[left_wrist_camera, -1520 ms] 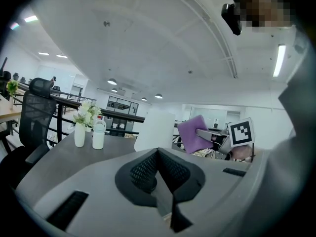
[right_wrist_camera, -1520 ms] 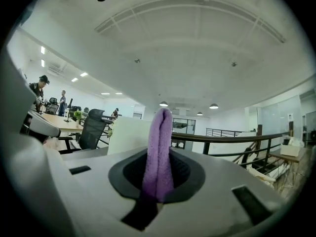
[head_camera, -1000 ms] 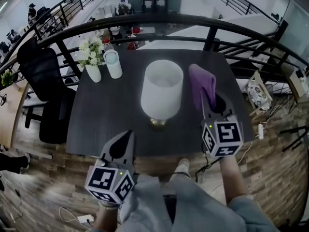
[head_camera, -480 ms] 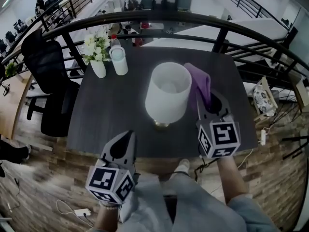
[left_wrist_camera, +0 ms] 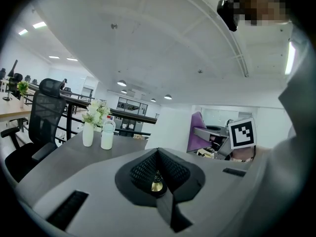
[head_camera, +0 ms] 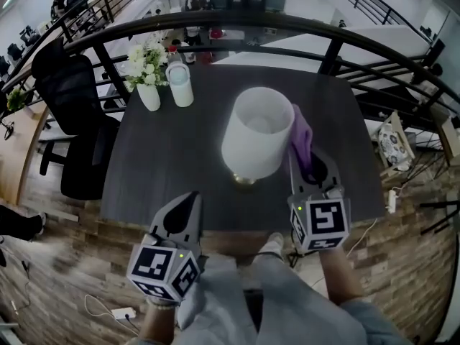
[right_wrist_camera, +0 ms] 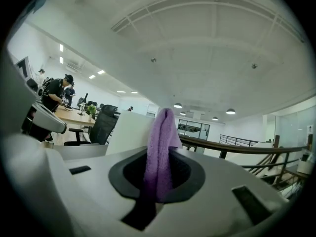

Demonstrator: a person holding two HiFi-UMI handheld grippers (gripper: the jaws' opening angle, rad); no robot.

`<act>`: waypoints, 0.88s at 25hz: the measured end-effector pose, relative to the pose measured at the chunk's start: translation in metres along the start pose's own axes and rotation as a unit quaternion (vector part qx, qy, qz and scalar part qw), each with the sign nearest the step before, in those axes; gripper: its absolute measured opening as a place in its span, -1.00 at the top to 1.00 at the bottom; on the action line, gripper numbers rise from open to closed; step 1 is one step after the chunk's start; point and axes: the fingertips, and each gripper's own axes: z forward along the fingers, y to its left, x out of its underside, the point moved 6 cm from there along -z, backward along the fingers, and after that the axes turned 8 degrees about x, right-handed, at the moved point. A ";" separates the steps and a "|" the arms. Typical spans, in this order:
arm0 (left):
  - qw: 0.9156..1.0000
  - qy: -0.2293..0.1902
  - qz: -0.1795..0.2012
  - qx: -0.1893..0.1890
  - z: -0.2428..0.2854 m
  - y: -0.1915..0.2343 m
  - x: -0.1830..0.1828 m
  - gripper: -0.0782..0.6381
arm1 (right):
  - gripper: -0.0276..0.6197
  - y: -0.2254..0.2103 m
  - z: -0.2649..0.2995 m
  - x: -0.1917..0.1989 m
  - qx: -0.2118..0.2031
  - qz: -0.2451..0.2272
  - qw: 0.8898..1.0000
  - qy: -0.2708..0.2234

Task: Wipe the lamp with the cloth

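Lamp [head_camera: 257, 131]: white shade on a brass base; upright on the dark table [head_camera: 165, 164], slightly right of its middle
Cloth [head_camera: 302, 136]: purple; stands up out of the right gripper's jaws; its upper part lies at the shade's right side and seems to touch it
Right gripper [head_camera: 314, 167]: jaws clamped on the cloth; just right of the lamp, over the table's near right part
Left gripper [head_camera: 185, 205]: jaws pressed together, nothing between them; at the near left, by the table's near edge, well apart from the lamp
Table's far left: vase of white flowers [head_camera: 147, 92] and white bottle [head_camera: 180, 85] side by side; black chair [head_camera: 65, 99] left of the table
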 end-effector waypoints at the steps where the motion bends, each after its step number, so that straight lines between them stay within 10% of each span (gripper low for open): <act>1: 1.000 0.001 -0.001 0.001 0.000 0.000 0.000 0.75 | 0.76 0.002 -0.002 0.001 0.000 0.002 1.000 0.003; 22: 1.000 -0.005 -0.006 0.001 -0.017 0.010 0.007 0.75 | 0.76 0.087 -0.045 0.017 -0.088 0.008 0.995 0.042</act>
